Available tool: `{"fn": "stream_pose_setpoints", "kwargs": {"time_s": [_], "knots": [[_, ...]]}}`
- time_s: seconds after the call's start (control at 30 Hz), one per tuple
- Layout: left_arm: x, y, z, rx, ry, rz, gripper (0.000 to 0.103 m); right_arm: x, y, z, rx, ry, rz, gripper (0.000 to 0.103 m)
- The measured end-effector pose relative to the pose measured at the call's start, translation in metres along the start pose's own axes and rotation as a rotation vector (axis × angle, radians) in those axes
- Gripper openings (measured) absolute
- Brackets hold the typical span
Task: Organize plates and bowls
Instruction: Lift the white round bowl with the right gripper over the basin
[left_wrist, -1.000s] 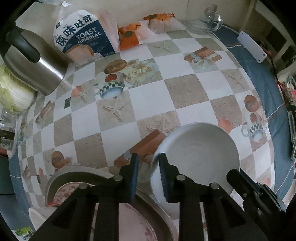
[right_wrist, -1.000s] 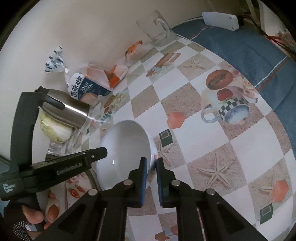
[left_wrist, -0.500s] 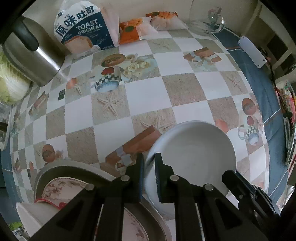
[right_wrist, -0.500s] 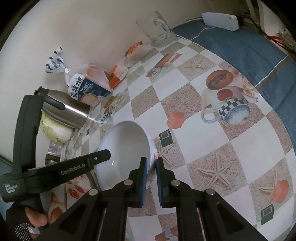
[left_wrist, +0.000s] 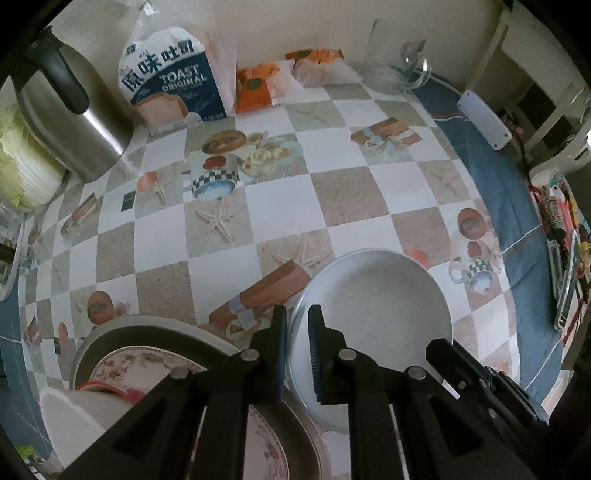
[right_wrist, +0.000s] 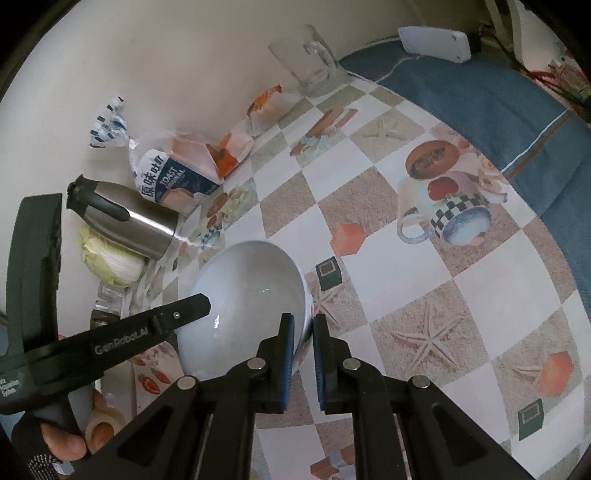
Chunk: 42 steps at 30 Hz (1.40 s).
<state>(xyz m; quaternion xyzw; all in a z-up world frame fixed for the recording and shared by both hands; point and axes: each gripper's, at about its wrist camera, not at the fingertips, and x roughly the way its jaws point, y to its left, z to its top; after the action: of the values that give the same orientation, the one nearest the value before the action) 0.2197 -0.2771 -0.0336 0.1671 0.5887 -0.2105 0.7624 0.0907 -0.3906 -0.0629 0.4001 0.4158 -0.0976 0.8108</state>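
Partly hidden behind both grippers — white bowl (left_wrist: 373, 317), rim clamped by left gripper (left_wrist: 297, 332) and right gripper (right_wrist: 303, 334) jaws — tilted above worktop (left_wrist: 295, 192).

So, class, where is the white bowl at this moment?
The white bowl sits low and right of centre in the left wrist view, its rim between the jaws of both grippers, beside the flowered plate on the checked tablecloth.
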Motion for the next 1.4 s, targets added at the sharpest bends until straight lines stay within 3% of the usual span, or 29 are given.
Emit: {"fn": "stream_pose_setpoints", "kwargs": {"time_s": [0.27,0.8,1.4], "knots": [[-0.034,0.004,-0.004,0.018,-0.062,-0.002,0.011,-0.030,0.019,0.002,-0.041,-0.056,0.011,0.011],[-0.104,0.047,-0.018,-0.013,-0.164,0.020,0.011,-0.068,0.078,-0.007,-0.125,-0.111,0.093,0.012],[-0.163,0.115,-0.055,-0.115,-0.241,0.054,0.011,-0.082,0.153,-0.036,-0.251,-0.102,0.173,0.012]]}}
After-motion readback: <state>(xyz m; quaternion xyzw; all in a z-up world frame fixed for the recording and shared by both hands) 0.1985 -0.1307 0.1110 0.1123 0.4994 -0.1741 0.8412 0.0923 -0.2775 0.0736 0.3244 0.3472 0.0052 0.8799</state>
